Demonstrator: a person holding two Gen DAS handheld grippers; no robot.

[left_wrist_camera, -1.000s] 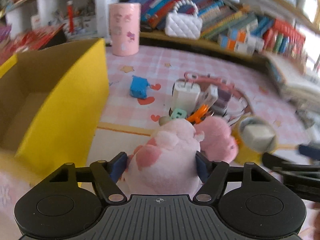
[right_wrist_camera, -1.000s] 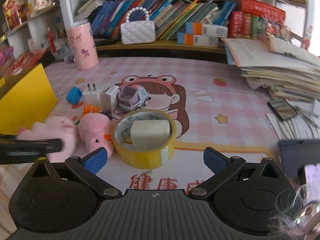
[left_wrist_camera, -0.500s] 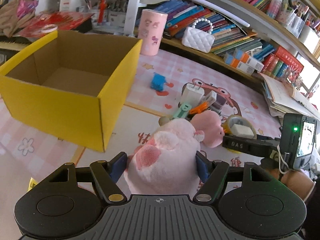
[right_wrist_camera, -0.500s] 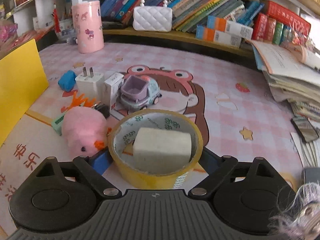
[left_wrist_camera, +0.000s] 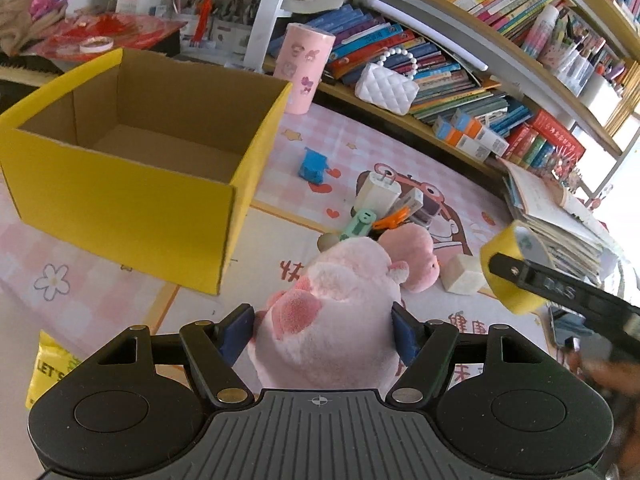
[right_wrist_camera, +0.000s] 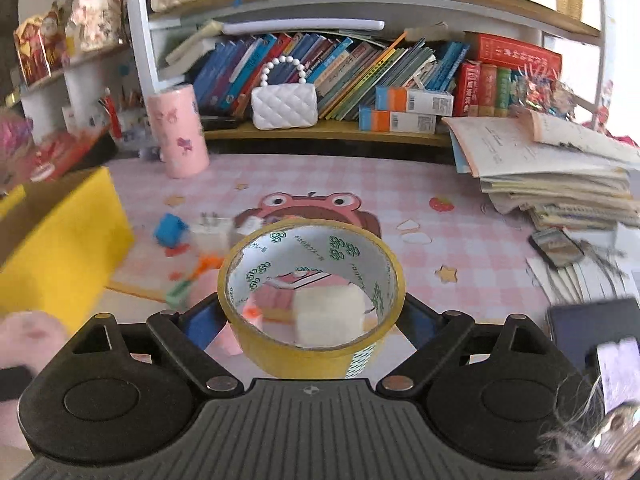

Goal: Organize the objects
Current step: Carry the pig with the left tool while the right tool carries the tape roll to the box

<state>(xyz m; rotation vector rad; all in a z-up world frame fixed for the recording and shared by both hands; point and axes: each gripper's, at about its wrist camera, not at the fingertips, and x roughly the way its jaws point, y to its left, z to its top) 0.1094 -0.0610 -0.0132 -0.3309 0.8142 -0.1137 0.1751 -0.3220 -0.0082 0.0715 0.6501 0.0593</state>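
Note:
My left gripper (left_wrist_camera: 324, 330) is shut on a pink plush toy (left_wrist_camera: 332, 312) and holds it above the mat, to the right of an open yellow cardboard box (left_wrist_camera: 132, 196). My right gripper (right_wrist_camera: 310, 320) is shut on a yellow tape roll (right_wrist_camera: 312, 292) and holds it off the table; the roll also shows in the left wrist view (left_wrist_camera: 514, 276). A white block (left_wrist_camera: 462, 274) lies on the mat where the roll stood. A second pink plush (left_wrist_camera: 412, 248), a white charger (left_wrist_camera: 380, 194), a blue cube (left_wrist_camera: 314, 164) and small clips lie in a cluster.
A pink cup (left_wrist_camera: 306, 68) and a white quilted purse (left_wrist_camera: 386, 88) stand by the bookshelf at the back. A stack of papers (right_wrist_camera: 560, 172) and a phone (right_wrist_camera: 556, 246) lie at the right. A yellow packet (left_wrist_camera: 52, 368) lies at the near left.
My right gripper closed on the tape roll and lifted it, leaving the white block on the mat. My left gripper rose and drew back with the plush, bringing the box into fuller view.

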